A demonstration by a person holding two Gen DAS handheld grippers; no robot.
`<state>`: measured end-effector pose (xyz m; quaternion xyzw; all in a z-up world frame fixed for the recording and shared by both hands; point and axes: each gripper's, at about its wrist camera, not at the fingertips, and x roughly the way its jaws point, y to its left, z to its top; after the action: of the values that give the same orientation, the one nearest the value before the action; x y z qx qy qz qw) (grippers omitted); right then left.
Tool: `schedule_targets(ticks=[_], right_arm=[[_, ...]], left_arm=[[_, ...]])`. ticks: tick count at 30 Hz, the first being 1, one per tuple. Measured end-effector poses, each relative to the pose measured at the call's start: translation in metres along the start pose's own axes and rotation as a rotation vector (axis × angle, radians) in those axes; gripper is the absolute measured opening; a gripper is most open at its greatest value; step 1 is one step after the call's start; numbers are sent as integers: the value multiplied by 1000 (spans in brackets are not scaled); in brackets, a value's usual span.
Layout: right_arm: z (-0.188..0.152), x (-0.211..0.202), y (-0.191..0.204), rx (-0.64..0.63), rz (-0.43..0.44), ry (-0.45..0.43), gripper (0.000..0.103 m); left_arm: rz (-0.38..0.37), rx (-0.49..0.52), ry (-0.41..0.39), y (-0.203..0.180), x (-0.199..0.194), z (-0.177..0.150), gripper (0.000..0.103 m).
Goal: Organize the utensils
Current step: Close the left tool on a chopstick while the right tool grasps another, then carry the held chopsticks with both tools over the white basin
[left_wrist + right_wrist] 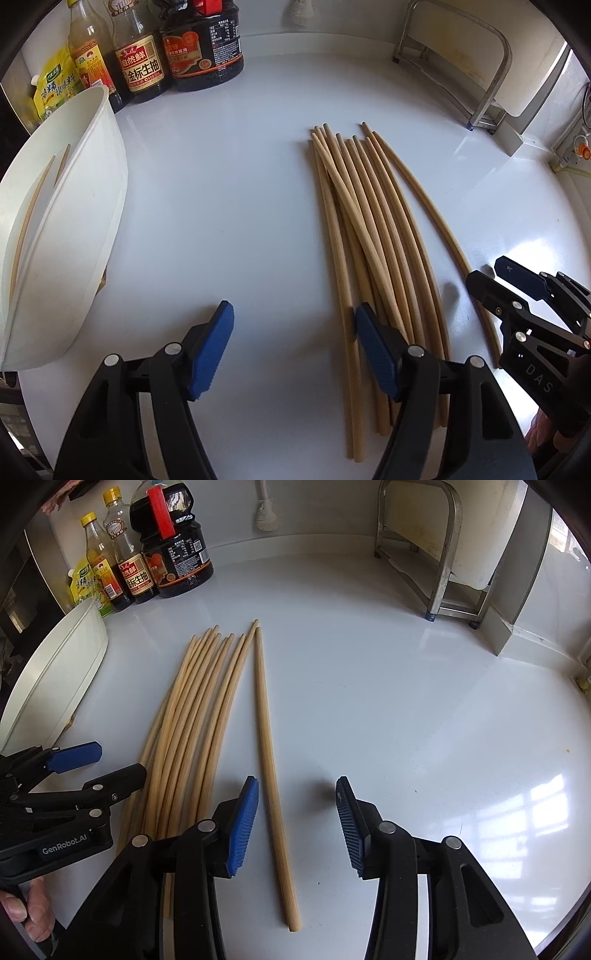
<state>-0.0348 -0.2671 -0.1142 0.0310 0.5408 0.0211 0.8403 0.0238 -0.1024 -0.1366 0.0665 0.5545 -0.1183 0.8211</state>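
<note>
A glossy white countertop (406,709) runs back to a white wall, lit from a window whose reflection shows at the right. At the far left stand three sauce bottles (136,576) in a row, with a yellow seasoning pouch (83,585) at their left end. At the far right sits a steel rack (443,554) with a white board leaning in it.

Near the middle lies a bundle of bamboo chopsticks (369,229), tips pointing far; about ten can be counted in the left wrist view, though they overlap and the exact number is hard to tell. One single chopstick (269,768) lies apart, just right of the bundle. Two more chopsticks (33,206) rest inside the white holder (85,206) at the left edge, which appears tilted.

The left gripper (293,350) has its jaws spread wide — its right finger sits over the near ends of the bundle, its left one over bare counter. The right gripper (297,823) is also spread, with the single chopstick lying between its fingers, closer to the left pad (243,823); whether it touches is unclear.

Open counter stretches between holder and bundle, and widely to the right of the single chopstick.
</note>
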Motion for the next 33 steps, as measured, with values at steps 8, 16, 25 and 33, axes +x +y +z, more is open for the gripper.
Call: schedule_targets(ticks=[8,16,25,33], right_arm=[[4,4,0,-17,-2,-1,42],[8,11,13,-95,-45,-14,42],[13,14,23,-145,-31,-6,6],[12,10,6,-22,24,2,6]], left_arm=[[35,-19,-13,3,5,8,71],[41,-26,-11,2,9,20,71],[-8,33,-13,-11,1,17,8],[-28,16,5,-3,1,24,7]])
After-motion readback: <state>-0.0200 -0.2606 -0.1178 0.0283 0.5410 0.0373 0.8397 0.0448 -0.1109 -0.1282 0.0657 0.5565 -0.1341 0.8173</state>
